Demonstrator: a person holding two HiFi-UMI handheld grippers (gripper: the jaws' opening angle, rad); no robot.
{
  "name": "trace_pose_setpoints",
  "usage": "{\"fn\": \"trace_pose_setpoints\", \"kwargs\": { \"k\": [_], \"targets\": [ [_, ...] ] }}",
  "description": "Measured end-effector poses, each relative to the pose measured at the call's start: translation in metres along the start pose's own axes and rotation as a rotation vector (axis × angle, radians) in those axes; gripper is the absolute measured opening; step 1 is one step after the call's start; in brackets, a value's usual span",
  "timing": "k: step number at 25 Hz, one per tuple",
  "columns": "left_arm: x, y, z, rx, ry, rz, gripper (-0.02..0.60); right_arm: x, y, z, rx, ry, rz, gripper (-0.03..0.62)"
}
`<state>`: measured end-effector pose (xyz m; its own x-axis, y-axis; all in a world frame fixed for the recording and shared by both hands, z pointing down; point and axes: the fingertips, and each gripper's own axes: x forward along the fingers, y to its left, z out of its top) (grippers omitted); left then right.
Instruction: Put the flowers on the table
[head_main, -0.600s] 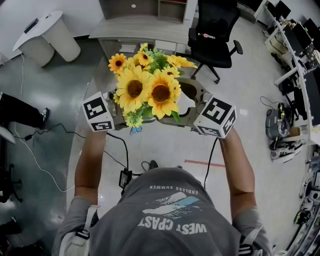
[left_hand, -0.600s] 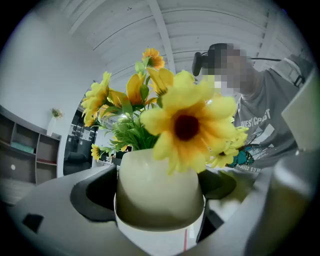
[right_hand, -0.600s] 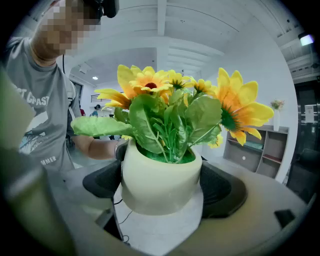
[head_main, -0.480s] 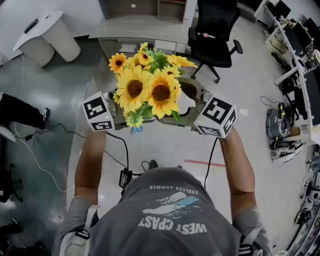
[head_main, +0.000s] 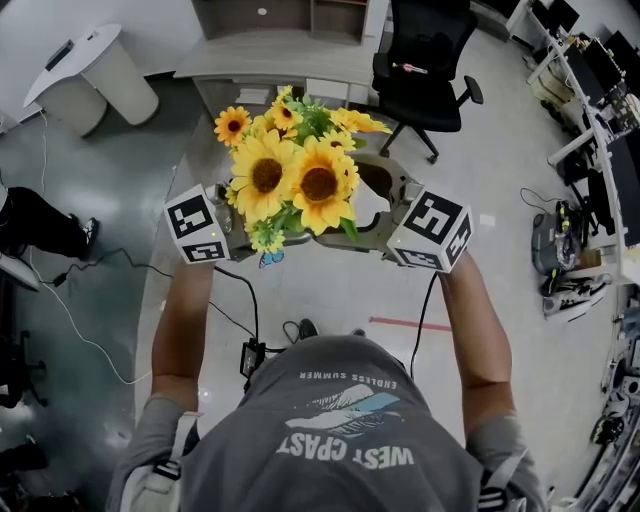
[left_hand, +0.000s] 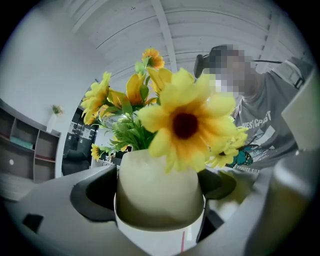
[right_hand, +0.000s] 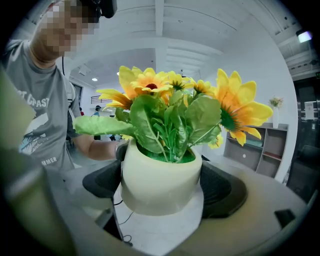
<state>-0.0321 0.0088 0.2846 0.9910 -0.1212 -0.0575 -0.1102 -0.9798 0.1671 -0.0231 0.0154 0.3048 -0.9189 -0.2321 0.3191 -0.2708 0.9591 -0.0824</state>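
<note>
A cream pot (left_hand: 159, 200) (right_hand: 160, 182) of yellow sunflowers (head_main: 292, 178) hangs in the air in front of the person, over the floor. My left gripper (head_main: 238, 218) (left_hand: 156, 192) grips the pot from the left, its dark pads (left_hand: 94, 196) against the wall. From the right, my right gripper (head_main: 378, 200) (right_hand: 162, 186) does the same, with its pads (right_hand: 224, 192) pressing on the pot. Both stand wide and shut on the pot. In the head view the blooms hide the pot and the fingertips.
A grey desk (head_main: 285, 58) with shelves behind it stands ahead. A black office chair (head_main: 420, 75) is at its right. A white round table (head_main: 88, 62) is at the far left. Cables and a power brick (head_main: 250, 352) lie on the floor below.
Both grips on the pot are the same. The desk and chair have slid slightly up and left in the head view.
</note>
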Motion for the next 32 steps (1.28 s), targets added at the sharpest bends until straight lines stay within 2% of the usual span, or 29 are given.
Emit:
{"fn": "trace_pose_setpoints", "kwargs": {
  "k": [8, 13, 32],
  "targets": [
    [0.005, 0.006, 0.005, -0.029, -0.016, -0.018, 0.529, -0.005, -0.007, 0.005, 0.035, -0.049, -0.004, 0.520],
    [-0.004, -0.006, 0.002, -0.066, 0.012, -0.018, 0.529, -0.001, 0.008, 0.003, 0.090, -0.071, 0.002, 0.518],
    [-0.007, 0.001, -0.011, -0.076, 0.002, 0.051, 0.529, 0.008, 0.003, -0.010, 0.078, -0.030, 0.066, 0.518]
  ]
}}
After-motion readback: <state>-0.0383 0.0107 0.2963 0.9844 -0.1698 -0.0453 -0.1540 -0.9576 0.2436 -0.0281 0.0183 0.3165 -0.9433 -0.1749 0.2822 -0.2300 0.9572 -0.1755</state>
